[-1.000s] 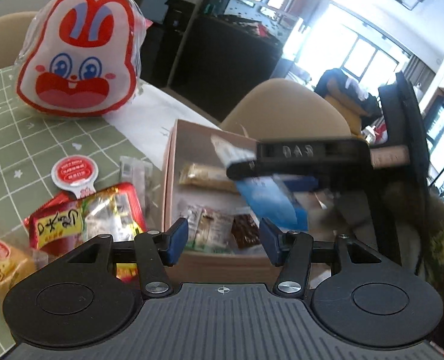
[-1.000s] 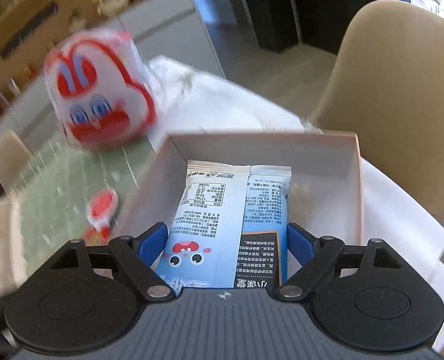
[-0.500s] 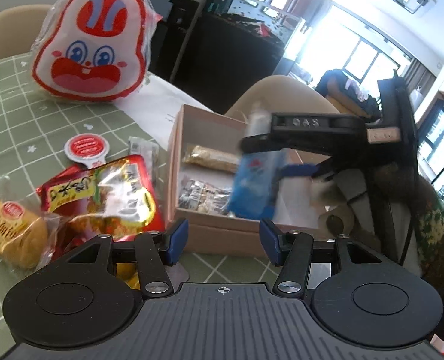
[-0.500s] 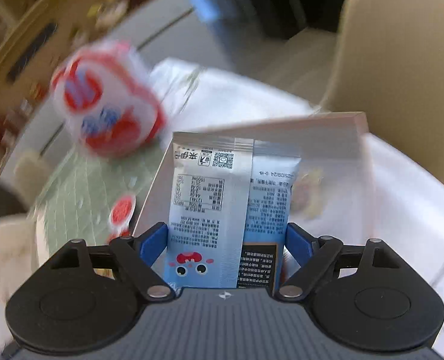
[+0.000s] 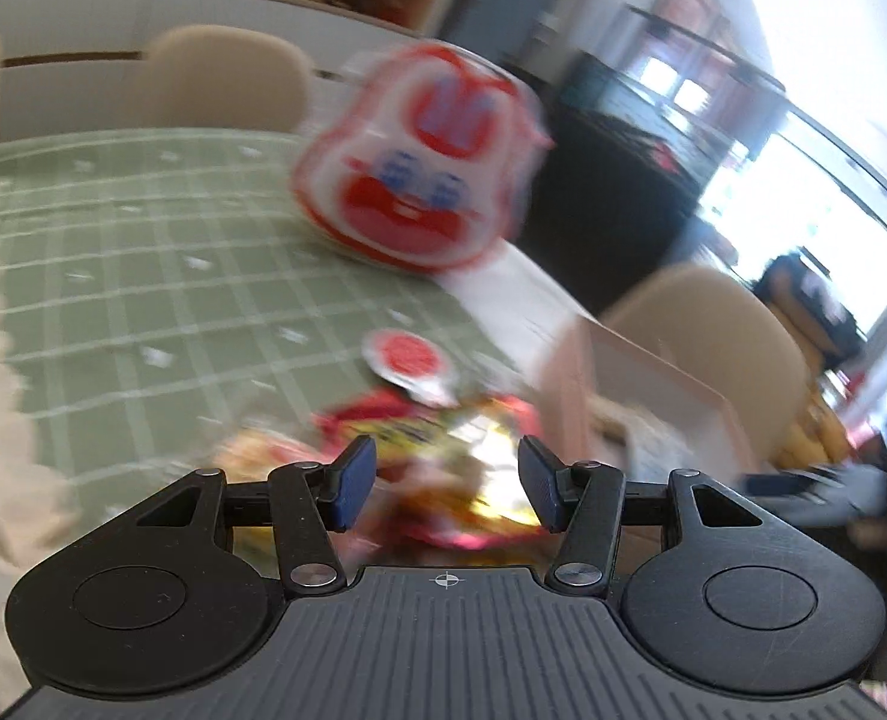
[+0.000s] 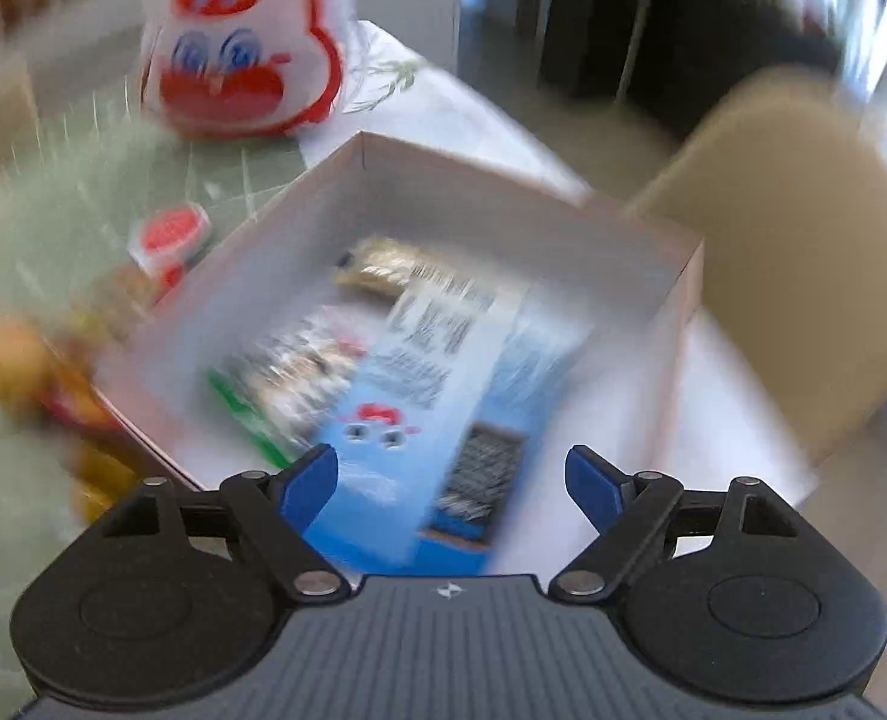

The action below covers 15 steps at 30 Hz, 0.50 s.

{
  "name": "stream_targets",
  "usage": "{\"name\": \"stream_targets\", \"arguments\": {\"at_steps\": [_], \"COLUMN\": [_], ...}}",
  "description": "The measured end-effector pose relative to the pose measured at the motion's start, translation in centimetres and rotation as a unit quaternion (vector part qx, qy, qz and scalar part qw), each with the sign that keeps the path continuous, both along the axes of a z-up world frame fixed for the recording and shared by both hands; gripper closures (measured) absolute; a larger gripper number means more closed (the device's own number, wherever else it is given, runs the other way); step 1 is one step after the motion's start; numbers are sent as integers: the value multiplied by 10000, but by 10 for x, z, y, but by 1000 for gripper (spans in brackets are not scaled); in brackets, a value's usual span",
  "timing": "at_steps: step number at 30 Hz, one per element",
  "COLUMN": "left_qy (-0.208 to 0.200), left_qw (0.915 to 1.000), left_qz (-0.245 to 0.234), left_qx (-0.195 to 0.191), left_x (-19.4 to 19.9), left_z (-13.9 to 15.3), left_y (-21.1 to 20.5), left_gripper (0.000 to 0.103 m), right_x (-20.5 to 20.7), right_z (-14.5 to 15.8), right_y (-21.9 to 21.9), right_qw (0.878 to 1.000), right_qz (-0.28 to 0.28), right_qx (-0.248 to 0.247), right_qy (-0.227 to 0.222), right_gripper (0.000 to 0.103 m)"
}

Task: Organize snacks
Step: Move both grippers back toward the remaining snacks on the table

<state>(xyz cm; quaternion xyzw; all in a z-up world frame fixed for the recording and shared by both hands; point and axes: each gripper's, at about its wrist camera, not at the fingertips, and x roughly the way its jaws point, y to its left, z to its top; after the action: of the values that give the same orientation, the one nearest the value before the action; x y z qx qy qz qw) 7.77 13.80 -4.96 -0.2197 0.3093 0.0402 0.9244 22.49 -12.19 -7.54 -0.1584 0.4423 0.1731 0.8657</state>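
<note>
Fingers [image 5: 353, 480] on the left gripper [image 5: 446, 483] are spread wide with nothing between them. It hangs over a blurry red and yellow bag [image 5: 443, 450] on the green cloth [image 5: 143, 276], just left of the box [image 5: 569, 384]. A small red-lidded cup [image 5: 404, 354] sits a bit further back, and the big bunny bag [image 5: 419, 180] stands upright beyond that.

The right gripper [image 6: 452, 480] is wide open too, pointing down into the box. The blue packet [image 6: 419, 408] lies between its fingers [image 6: 590, 483], tilted and lying inside the box. The right-hand pad is clearly off it, with a gap showing. The other pad overlaps the packet's edge, but it's too blurry to say if they touch. So it doesn't look gripped.

Also in the box are a tan bar [image 6: 383, 267] near the back and a green-edged packet [image 6: 287, 378] just left of the blue one. A beige chair [image 6: 803, 252] is off to the right of the box.
</note>
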Motion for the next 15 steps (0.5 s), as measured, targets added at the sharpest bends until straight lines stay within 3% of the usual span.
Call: {"name": "stream_targets", "arguments": {"at_steps": [2,6,10,15], "left_qy": [16,248,487,661], "left_qw": [9991,9930,9904,9965], "left_qz": [419,1136,1169,466], "left_qx": [-29,-202,-560,-195], "left_x": [-5,-3,17,38], "left_z": [-3,-18,-38,-48], "left_y": [20,59,79,59], "left_gripper": [45,46,46,46], "right_x": [-14,-38,-47,-79], "right_z": [11,33,32,29], "right_y": [-1,-6,16,38], "right_qw": [9980,9891,9898,9879], "right_qz": [59,78,346,763], "right_qx": [-76,543,649,939], "right_qy": [-620,-1364,-1219,-967], "right_gripper": [20,20,20,20]}}
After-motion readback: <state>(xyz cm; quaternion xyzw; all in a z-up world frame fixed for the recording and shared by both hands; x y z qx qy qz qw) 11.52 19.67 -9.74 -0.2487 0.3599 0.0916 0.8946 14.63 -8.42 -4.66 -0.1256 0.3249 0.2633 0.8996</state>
